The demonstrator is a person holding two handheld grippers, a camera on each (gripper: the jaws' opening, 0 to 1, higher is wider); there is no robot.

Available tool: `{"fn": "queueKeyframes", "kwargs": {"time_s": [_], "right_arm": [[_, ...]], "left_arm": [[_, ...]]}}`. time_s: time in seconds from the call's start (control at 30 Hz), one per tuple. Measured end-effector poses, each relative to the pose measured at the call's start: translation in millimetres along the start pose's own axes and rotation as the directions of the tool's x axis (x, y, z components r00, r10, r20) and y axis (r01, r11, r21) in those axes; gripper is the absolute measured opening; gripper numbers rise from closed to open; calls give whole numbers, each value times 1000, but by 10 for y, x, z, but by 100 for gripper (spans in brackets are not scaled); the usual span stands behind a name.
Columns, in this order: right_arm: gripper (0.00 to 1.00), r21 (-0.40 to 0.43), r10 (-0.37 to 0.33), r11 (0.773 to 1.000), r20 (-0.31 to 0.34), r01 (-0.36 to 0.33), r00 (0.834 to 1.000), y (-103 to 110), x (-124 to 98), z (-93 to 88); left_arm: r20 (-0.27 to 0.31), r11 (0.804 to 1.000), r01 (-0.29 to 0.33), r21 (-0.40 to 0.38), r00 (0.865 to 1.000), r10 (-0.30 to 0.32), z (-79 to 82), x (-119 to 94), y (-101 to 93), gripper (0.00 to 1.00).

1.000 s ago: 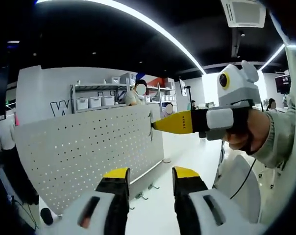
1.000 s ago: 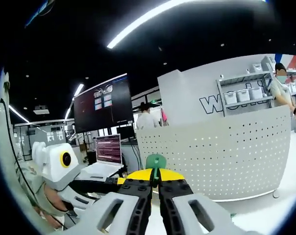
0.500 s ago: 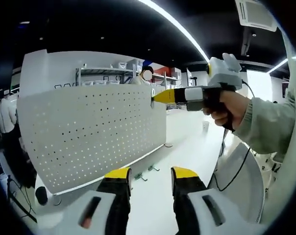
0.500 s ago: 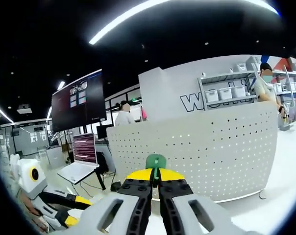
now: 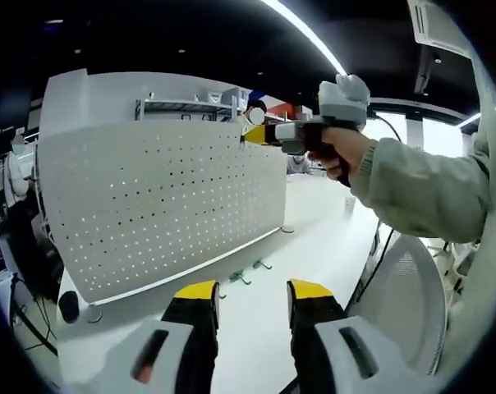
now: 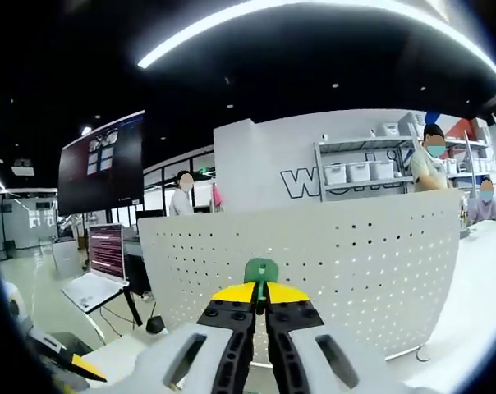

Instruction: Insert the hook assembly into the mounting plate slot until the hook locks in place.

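The white desk (image 5: 256, 320) carries the upright white perforated metal mounting plate (image 5: 166, 205), which stands ahead of the left tool (image 5: 250, 297) and, in the right gripper view, spreads wide just beyond the right tool (image 6: 259, 300). The right tool's jaws are pressed together on the small green-headed metal hook assembly (image 6: 261, 272), whose green tab rises above the yellow tips. In the left gripper view the right tool (image 5: 260, 135) sits at the plate's upper far edge, its tip at or very near the rim; whether the hook already touches the panel I cannot tell. The left tool's jaws stand apart and carry nothing, low over the desk. Beyond its tips, near the foot of the plate, lie a few small spare green-and-metal hooks (image 5: 250, 272).

The step in hand looks like lining the hook up with a slot. To do it well, I would square the right tool to the plate face, aim the hook's prongs at one row of holes, then press in and down steadily until it seats. The grip should stay firm so the hook does not twist. The free left tool could steady the plate against tipping backward.
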State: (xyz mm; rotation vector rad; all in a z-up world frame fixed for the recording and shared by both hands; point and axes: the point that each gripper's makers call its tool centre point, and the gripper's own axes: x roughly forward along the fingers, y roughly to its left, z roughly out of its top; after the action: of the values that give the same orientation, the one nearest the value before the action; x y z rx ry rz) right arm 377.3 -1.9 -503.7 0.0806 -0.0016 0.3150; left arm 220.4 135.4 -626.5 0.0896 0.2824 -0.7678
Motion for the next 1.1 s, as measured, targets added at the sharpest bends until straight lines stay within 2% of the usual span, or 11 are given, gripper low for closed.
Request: {"fn": "queueKeyframes", "kwargs": {"time_s": [0.23, 0.53, 0.9, 0.97, 1.1], "right_arm": [[2, -35, -34, 999, 3, 34, 999, -68, 260, 47], [2, -31, -62, 998, 19, 62, 998, -131, 568, 147], [2, -101, -89, 991, 16, 90, 996, -189, 839, 133], [2, -183, -103, 978, 10, 103, 995, -235, 878, 128], [2, -161, -101, 982, 1, 100, 995, -237, 971, 115]], "left_arm": [[-12, 1000, -2, -12, 1000, 2, -50, 10, 57, 34], [-15, 1000, 4, -17, 1000, -4, -46, 65, 116, 33], [-25, 1000, 8, -23, 1000, -8, -67, 97, 198, 33], [-27, 1000, 6, -23, 1000, -7, -67, 103, 216, 33], [-28, 1000, 2, -29, 1000, -3, -81, 116, 252, 33]]}}
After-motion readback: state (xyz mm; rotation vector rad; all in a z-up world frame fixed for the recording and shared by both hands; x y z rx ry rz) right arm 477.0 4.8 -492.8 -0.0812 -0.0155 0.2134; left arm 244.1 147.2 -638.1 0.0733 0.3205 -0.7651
